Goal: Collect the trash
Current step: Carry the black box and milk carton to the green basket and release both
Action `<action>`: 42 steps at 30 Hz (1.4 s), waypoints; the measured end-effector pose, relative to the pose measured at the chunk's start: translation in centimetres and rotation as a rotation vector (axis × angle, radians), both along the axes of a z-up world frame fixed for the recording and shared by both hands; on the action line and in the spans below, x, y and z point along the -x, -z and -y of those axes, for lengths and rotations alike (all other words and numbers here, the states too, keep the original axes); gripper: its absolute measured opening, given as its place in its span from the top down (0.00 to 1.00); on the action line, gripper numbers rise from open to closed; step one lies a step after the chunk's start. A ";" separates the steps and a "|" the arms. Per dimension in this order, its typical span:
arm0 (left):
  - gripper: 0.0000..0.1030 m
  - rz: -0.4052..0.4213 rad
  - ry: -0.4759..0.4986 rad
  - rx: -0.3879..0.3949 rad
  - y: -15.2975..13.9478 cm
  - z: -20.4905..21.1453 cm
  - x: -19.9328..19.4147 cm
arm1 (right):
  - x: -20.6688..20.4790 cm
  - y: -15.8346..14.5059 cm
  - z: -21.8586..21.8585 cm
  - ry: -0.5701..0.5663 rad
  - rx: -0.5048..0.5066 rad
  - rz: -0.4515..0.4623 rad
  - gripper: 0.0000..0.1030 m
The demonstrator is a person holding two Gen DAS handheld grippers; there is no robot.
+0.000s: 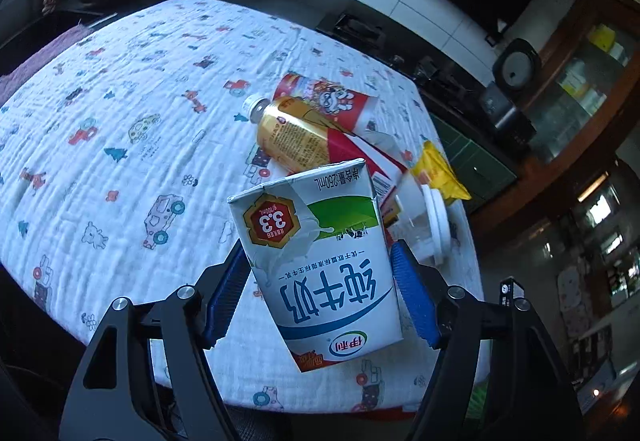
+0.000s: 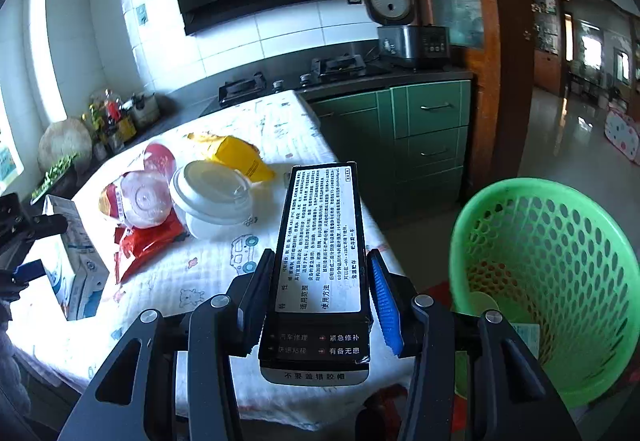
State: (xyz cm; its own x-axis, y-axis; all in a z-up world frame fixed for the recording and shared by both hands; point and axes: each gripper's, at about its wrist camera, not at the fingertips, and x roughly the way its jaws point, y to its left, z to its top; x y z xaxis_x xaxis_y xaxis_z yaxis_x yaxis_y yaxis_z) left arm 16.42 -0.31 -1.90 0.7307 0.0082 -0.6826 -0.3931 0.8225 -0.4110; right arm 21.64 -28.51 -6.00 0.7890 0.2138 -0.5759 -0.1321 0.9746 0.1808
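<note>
White-and-blue cardboard, a milk carton [image 1: 320, 273] with green trim, sits upside down between the blue pads of the left hand-held gripper [image 1: 320, 293], which pinches it above the tabletop [image 1: 120, 121] covered in a white cloth printed with little cars; the right hand-held gripper [image 2: 320, 297] is clamped on a long black box [image 2: 320, 261] with a white printed label, held at the centre of its frame, near the green perforated plastic basket [image 2: 552, 281] at the lower right. Something pale already lies in the basket's bottom, so collecting looks partly done; both held pieces are not yet dropped in. Left on the cloth, in the middle of the right wrist view, are a gold plastic bottle [image 1: 288, 137], a red-and-white wrapper [image 1: 332, 101], a white lidded tub [image 2: 212, 197], a yellow packet [image 2: 240, 157] and a crumpled red bag [image 2: 144, 241]; several pickups seem to remain.
</note>
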 end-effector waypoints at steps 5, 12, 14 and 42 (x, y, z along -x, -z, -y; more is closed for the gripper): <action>0.32 0.059 0.138 -0.011 -2.2 2.8 -0.6 | 1.0 0.0 2.6 0.067 -0.026 -0.005 0.56; 0.32 0.047 0.382 0.015 -2.9 9.0 -3.9 | 1.7 0.5 8.6 0.203 -0.018 -0.029 0.56; 0.32 0.057 0.447 -0.001 -3.0 10.7 -4.9 | 1.9 0.7 10.3 0.245 -0.004 -0.037 0.56; 0.31 -0.048 1.020 -0.201 1.5 34.6 -12.1 | 4.4 4.9 21.4 0.422 0.054 -0.131 0.37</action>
State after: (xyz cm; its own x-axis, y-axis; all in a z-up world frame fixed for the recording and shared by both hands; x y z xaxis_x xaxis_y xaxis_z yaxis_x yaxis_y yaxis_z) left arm 28.48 -34.88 -3.41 0.4269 -0.4817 -0.7653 0.5150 0.8252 -0.2321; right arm 17.26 -49.94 -10.92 0.7202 -0.1450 -0.6784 0.3004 0.9467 0.1165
